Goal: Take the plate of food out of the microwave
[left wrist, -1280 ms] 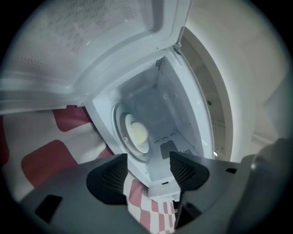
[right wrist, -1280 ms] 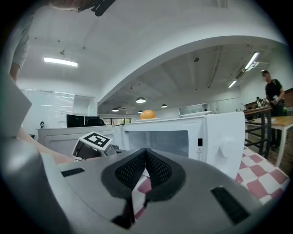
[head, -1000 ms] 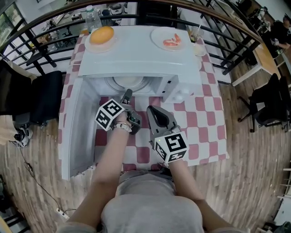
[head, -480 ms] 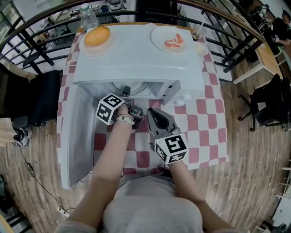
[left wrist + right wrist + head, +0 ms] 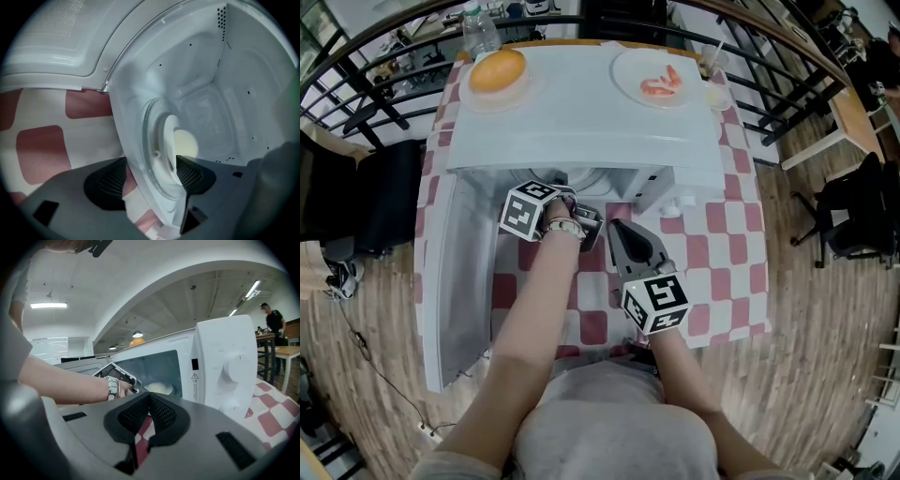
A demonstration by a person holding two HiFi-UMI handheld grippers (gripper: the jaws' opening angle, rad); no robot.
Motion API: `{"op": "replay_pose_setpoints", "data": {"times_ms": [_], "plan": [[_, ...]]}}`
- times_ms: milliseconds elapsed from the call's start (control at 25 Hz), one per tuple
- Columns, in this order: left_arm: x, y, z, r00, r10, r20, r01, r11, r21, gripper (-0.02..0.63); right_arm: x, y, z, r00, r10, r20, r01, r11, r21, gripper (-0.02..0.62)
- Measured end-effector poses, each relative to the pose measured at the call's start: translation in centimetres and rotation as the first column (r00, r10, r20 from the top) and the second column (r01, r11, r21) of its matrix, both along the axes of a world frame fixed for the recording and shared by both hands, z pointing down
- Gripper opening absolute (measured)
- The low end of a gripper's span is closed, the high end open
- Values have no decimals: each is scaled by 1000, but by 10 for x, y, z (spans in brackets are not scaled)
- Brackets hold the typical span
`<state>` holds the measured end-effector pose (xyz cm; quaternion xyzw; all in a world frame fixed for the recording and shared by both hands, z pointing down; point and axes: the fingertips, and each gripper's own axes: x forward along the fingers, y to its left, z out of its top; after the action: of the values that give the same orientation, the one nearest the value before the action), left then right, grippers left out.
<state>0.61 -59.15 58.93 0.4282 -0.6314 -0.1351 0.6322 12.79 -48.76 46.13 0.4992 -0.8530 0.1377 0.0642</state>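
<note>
Left gripper (image 5: 150, 174): jaws spread apart, the white plate (image 5: 167, 140) showing between them at the view's lower centre. Its rim is plain, with pale round food (image 5: 186, 143) on it, inside the white microwave (image 5: 206, 65). Right gripper (image 5: 149, 404): jaws pressed together, holding nothing.

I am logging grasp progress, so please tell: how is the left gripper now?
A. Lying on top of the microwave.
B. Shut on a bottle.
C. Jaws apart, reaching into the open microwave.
C: the left gripper has its jaws apart at the plate inside the microwave.
</note>
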Motion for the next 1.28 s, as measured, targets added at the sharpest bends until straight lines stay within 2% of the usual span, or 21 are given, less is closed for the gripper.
{"op": "replay_pose_setpoints", "data": {"times_ms": [280, 640, 880, 1280], "plan": [[-2, -3, 6, 999, -40, -37, 39, 999, -21, 319, 3, 0, 0, 1000, 0, -11, 0, 1000, -1, 25], [-4, 7, 3, 998, -18, -68, 19, 1000, 13, 276, 5, 2, -5, 1000, 13, -15, -13, 1000, 10, 25], [-4, 13, -3, 998, -6, -63, 8, 999, 34, 216, -2, 6, -8, 1000, 1, -17, -1, 1000, 20, 25], [-6, 23, -13, 994, -3, -108, 12, 996, 83, 93, -8, 12, -14, 1000, -7, -11, 7, 999, 34, 25]]}}
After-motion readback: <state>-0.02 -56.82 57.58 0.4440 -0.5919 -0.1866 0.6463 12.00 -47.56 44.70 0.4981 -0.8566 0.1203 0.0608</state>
